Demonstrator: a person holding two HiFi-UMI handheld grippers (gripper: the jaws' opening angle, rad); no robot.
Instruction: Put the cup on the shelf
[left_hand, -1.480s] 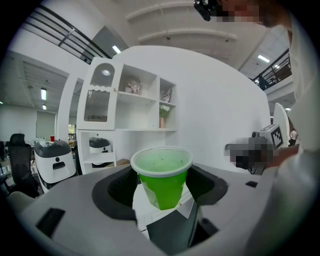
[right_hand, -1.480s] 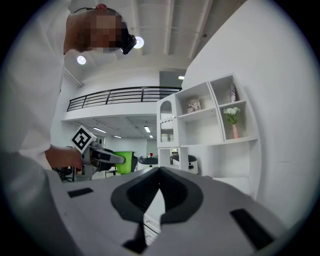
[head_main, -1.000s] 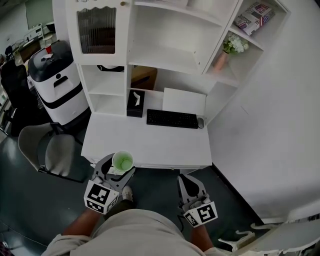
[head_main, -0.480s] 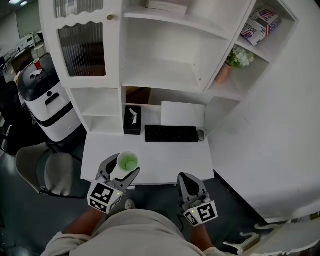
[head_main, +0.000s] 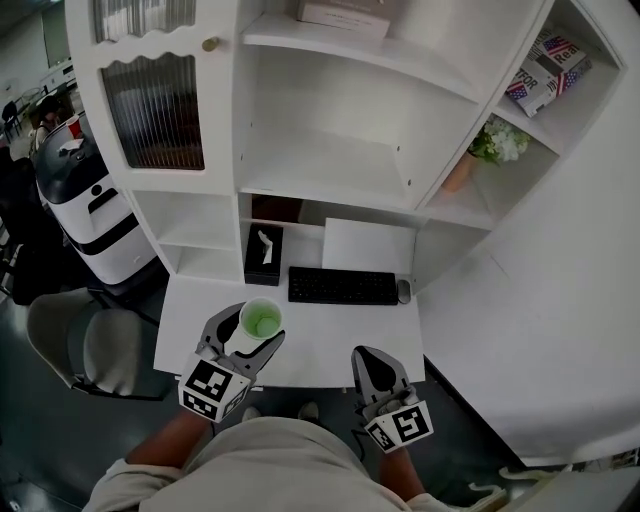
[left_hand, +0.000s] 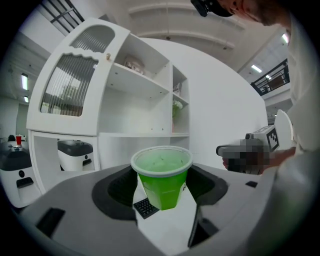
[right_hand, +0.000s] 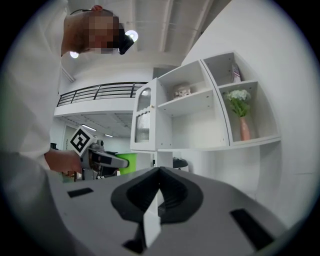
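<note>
A green plastic cup (head_main: 261, 321) stands upright between the jaws of my left gripper (head_main: 245, 335), which is shut on it above the front left part of the white desk (head_main: 330, 335). In the left gripper view the cup (left_hand: 161, 176) fills the gap between the jaws, with the white shelf unit (left_hand: 125, 100) behind it. The shelf unit (head_main: 330, 180) rises at the back of the desk, its wide middle shelf bare. My right gripper (head_main: 375, 368) hangs shut and empty at the desk's front edge; its jaws meet in the right gripper view (right_hand: 159, 172).
On the desk lie a black keyboard (head_main: 343, 286), a mouse (head_main: 403, 291), a black tissue box (head_main: 263, 255) and a white panel (head_main: 368, 246). A flower vase (head_main: 490, 150) and a box (head_main: 545, 70) sit on the right shelves. A chair (head_main: 75, 340) and a black-and-white machine (head_main: 85, 200) stand left.
My left gripper has carried the cup forward, from before the desk's edge to over its front left part. The shelf unit looms closer. The right gripper has barely moved.
</note>
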